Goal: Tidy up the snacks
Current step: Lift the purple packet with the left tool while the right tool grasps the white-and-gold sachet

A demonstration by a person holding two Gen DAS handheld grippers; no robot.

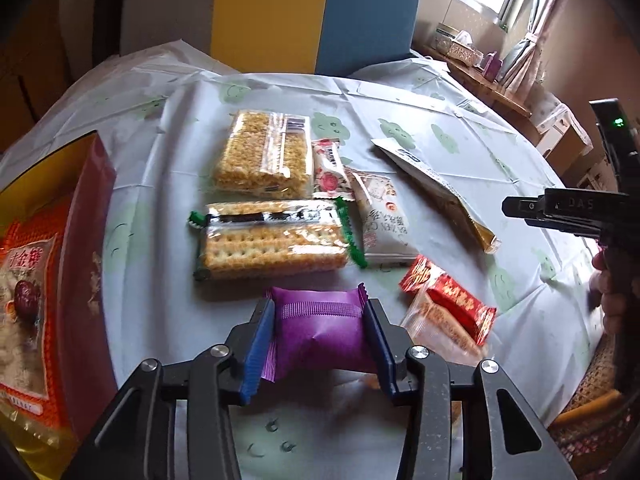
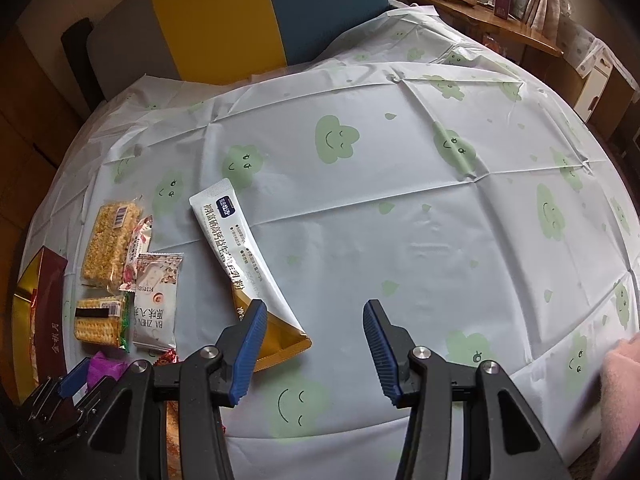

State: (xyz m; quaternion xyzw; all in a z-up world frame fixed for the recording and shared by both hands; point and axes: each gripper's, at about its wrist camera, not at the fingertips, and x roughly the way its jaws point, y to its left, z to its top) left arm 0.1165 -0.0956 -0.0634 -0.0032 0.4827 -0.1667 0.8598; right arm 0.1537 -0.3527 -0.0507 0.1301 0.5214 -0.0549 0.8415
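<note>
Left gripper (image 1: 320, 336) has both blue pads pressed into the sides of the purple packet (image 1: 320, 332), near the front edge of the tabletop (image 1: 460, 92). The packet bulges between the pads, so it looks gripped. It's puffy; my call is don't squeeze harder, lift straight up, and check it doesn't slip out before carrying it over.

Right gripper (image 2: 314, 330) hangs about half open over bare tablecloth with nothing between the pads; its left pad overlaps the gold end of the long white pouch (image 2: 244, 256), contact unclear.

Just right of the purple packet: red candy wrapper (image 1: 452, 300) on a clear-wrapped snack (image 1: 436, 324).

Behind it, cracker pack (image 1: 272, 240), with the white bun packet (image 1: 384, 224) touching its right end. Further back, rice-crisp pack (image 1: 264, 156) and a small pink-flowered packet (image 1: 330, 172) side by side.

Red box (image 1: 80, 264) stands at the left edge, probably the destination; keep the packet clear of the cracker pack on the way.
</note>
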